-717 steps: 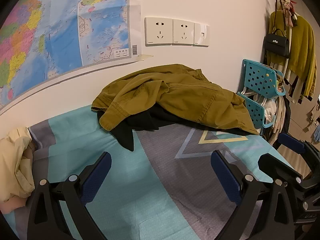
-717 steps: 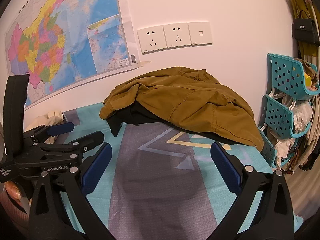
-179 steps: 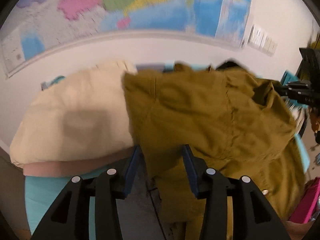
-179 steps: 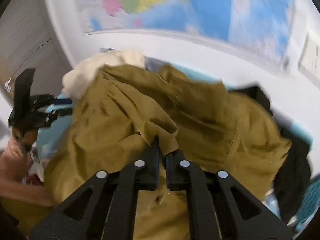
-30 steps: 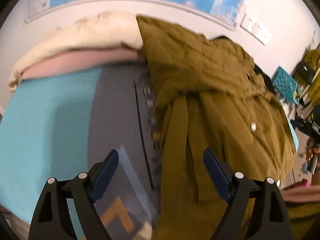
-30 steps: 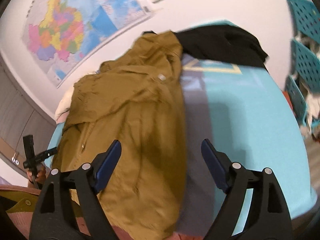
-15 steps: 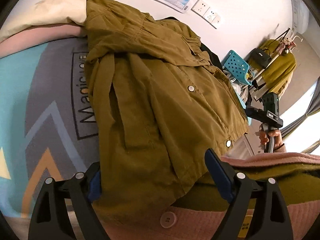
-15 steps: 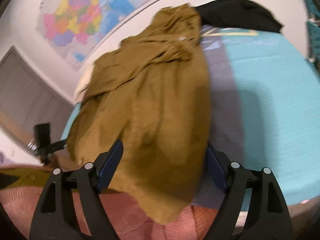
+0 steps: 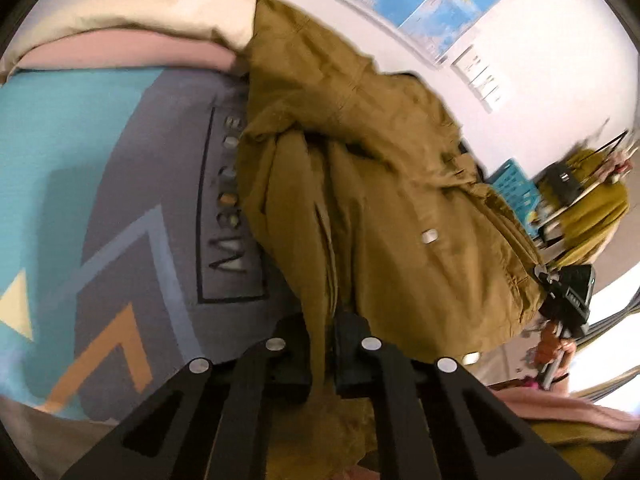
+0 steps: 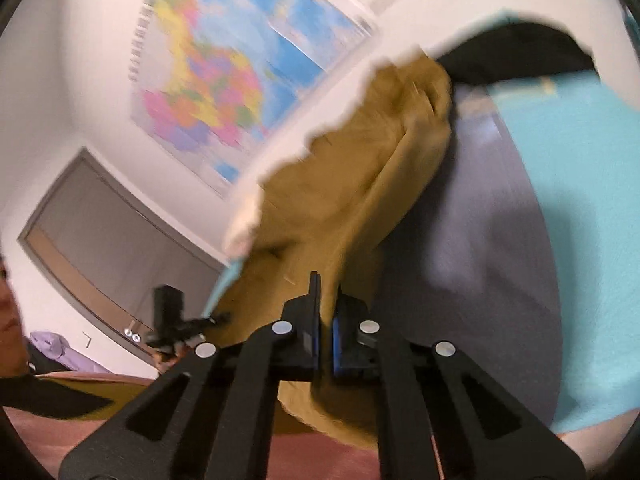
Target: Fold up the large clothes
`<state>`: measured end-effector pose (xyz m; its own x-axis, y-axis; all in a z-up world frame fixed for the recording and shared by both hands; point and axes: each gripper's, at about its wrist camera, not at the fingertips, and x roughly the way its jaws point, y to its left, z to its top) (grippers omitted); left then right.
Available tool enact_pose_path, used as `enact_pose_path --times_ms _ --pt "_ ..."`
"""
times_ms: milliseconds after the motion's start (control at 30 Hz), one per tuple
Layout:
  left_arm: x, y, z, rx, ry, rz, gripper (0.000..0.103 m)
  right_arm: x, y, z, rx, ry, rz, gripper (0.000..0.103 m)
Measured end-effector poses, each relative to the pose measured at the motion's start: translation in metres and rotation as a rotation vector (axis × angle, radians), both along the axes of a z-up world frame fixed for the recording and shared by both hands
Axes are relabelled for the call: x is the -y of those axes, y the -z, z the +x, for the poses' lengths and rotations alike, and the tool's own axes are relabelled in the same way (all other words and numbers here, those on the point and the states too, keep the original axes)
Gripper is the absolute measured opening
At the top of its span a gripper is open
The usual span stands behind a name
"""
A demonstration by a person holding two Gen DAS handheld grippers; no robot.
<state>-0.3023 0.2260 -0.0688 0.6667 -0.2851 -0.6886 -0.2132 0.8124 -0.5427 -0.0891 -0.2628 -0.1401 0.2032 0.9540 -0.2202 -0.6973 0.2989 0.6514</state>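
Note:
An olive-brown jacket [image 9: 380,184] lies spread along the bed, its top end toward the wall. My left gripper [image 9: 322,354] is shut on a fold of its near hem. In the right wrist view the same jacket [image 10: 360,176] stretches away toward the wall, and my right gripper [image 10: 326,344] is shut on its near edge. The right gripper also shows at the right edge of the left wrist view [image 9: 568,300]. The left gripper shows small in the right wrist view [image 10: 176,320].
The bed sheet [image 9: 80,152] is teal and grey with printed shapes. A cream and pink bedding roll [image 9: 120,36] lies by the wall. A black garment [image 10: 516,52] lies at the far end. A teal rack [image 9: 516,196] and hanging clothes [image 9: 592,216] stand beyond the bed.
Both grippers were open half a second ago and have closed on the jacket's near edge. The jacket is bunched more at the left gripper.

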Motion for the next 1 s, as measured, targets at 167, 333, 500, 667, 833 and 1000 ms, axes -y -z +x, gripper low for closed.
enact_pose_path --times_ms 167,333,500,667,833,1000 --pt "-0.002 -0.05 -0.021 0.107 0.019 0.04 0.005 0.019 -0.053 -0.045 0.169 0.001 0.118 0.004" --pt "-0.009 -0.058 -0.039 0.126 0.013 0.059 0.005 0.024 -0.047 -0.053 0.157 -0.014 0.103 0.005" --pt "-0.012 -0.008 -0.038 -0.031 0.04 0.026 0.008 0.01 0.011 -0.04 -0.006 -0.068 0.011 0.005" --pt "-0.015 0.015 -0.044 -0.063 0.08 0.012 0.025 0.016 0.05 -0.036 -0.093 -0.01 -0.086 0.05" --pt "0.0 0.022 -0.053 -0.075 0.198 0.071 0.054 0.014 0.091 -0.039 -0.181 -0.072 -0.146 0.063" --pt "0.01 0.041 -0.052 -0.115 0.249 0.034 0.048 -0.006 0.086 -0.062 -0.113 -0.22 -0.077 0.017"
